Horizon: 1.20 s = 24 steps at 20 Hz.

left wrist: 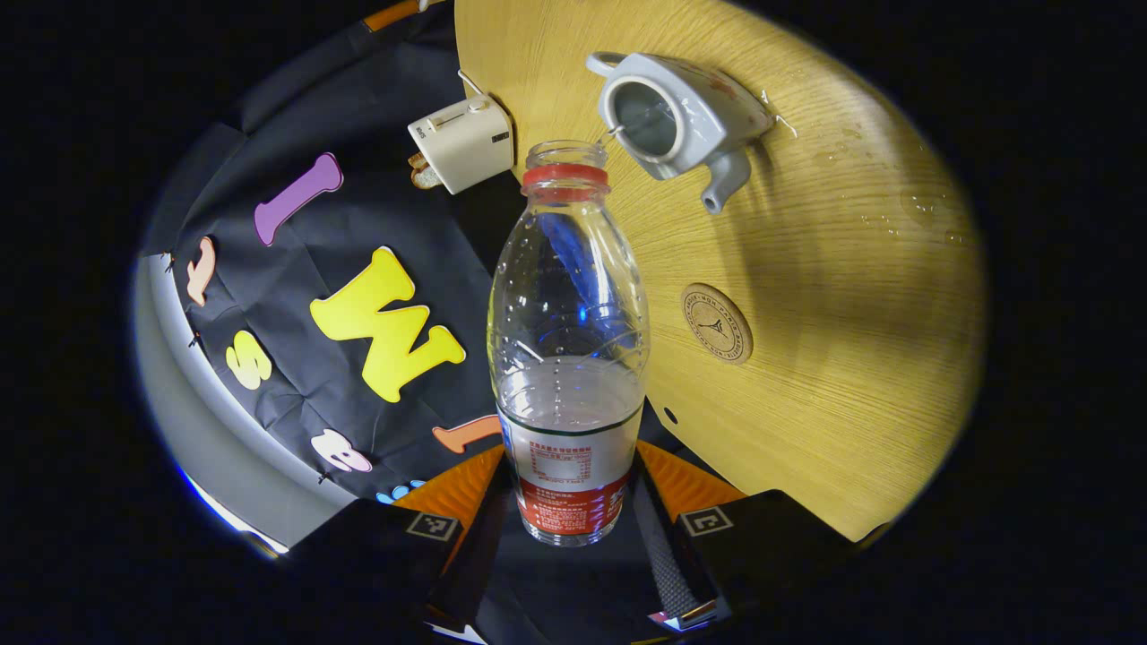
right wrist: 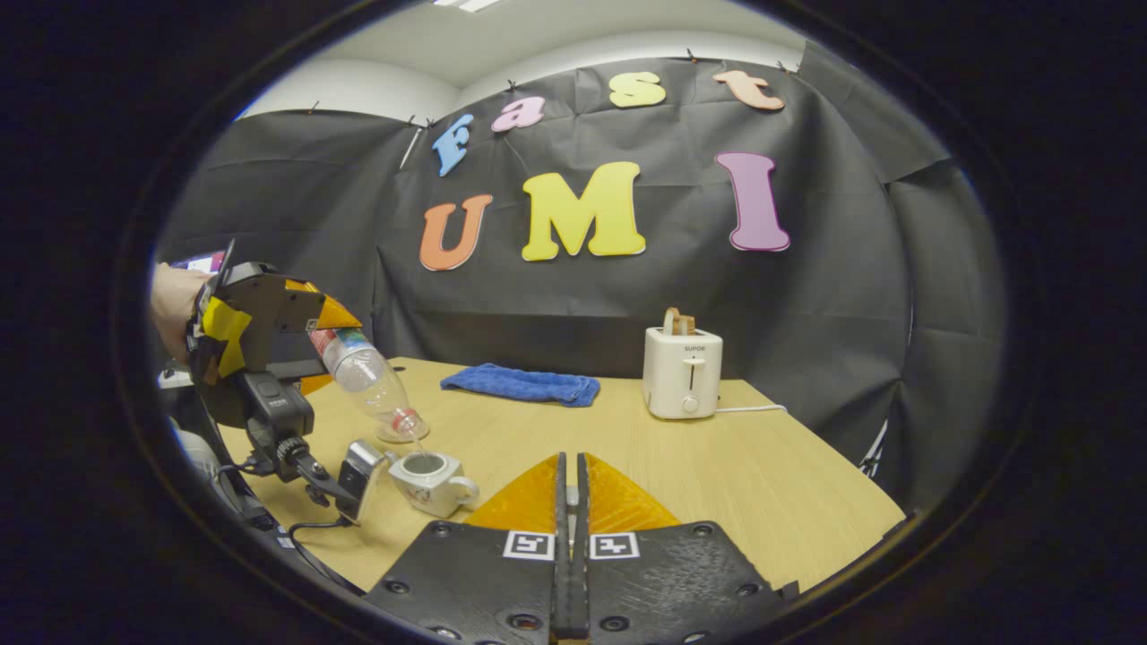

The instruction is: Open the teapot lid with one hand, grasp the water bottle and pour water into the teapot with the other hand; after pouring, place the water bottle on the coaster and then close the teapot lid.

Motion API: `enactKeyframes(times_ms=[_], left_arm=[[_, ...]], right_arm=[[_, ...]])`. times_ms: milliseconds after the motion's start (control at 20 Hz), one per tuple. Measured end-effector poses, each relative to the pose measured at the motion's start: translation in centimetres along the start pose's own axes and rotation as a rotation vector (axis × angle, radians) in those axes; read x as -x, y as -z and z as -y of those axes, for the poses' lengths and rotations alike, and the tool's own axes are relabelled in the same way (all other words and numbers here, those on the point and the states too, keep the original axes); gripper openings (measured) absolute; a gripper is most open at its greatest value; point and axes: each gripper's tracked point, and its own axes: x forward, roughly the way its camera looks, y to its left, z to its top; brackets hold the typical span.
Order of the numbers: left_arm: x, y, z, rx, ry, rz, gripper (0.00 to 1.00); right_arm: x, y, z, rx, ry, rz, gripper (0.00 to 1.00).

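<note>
My left gripper (left wrist: pixel 569 488) is shut on the lower body of a clear water bottle (left wrist: pixel 567 313), which has no cap and a red neck ring. The bottle is tilted with its mouth over the open grey-white teapot (left wrist: pixel 674 115), and a thin stream runs into it. A round cork coaster (left wrist: pixel 717 322) lies on the wooden table beside the teapot. In the right gripper view the tilted bottle (right wrist: pixel 363 372), the teapot (right wrist: pixel 432 479) and the left gripper (right wrist: pixel 269 345) in a hand are at the left. My right gripper (right wrist: pixel 571 491) is shut above the table, with a pale sliver, apparently the teapot lid, between its fingers.
A white toaster (right wrist: pixel 683 372) with toast stands at the back of the table (right wrist: pixel 762 484), its cord trailing right. A folded blue cloth (right wrist: pixel 524 385) lies at the back centre. Water drops (left wrist: pixel 914 206) dot the wood past the teapot. A cable hangs off the left gripper.
</note>
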Motion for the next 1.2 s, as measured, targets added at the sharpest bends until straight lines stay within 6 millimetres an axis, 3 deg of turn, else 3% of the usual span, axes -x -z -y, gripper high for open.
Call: enactKeyframes(times_ms=[600,900,1000,1200], left_arm=[[0.1,-0.3,0.1,0.003,-0.003,0.006,0.75],[0.2,0.0,0.8,0.095,0.037,0.018,0.75],[0.1,0.2,1.5,0.184,0.053,0.028,0.74],[0.6,-1.0,5.5,0.533,0.195,0.092,0.74]], right_arm=[[0.0,0.1,0.1,-0.005,0.000,-0.003,0.00],[0.2,-0.2,0.2,-0.013,0.009,0.002,0.00],[0.3,-0.1,0.1,-0.021,0.007,-0.001,0.00],[0.5,-0.5,-0.3,-0.013,0.007,0.002,0.00]])
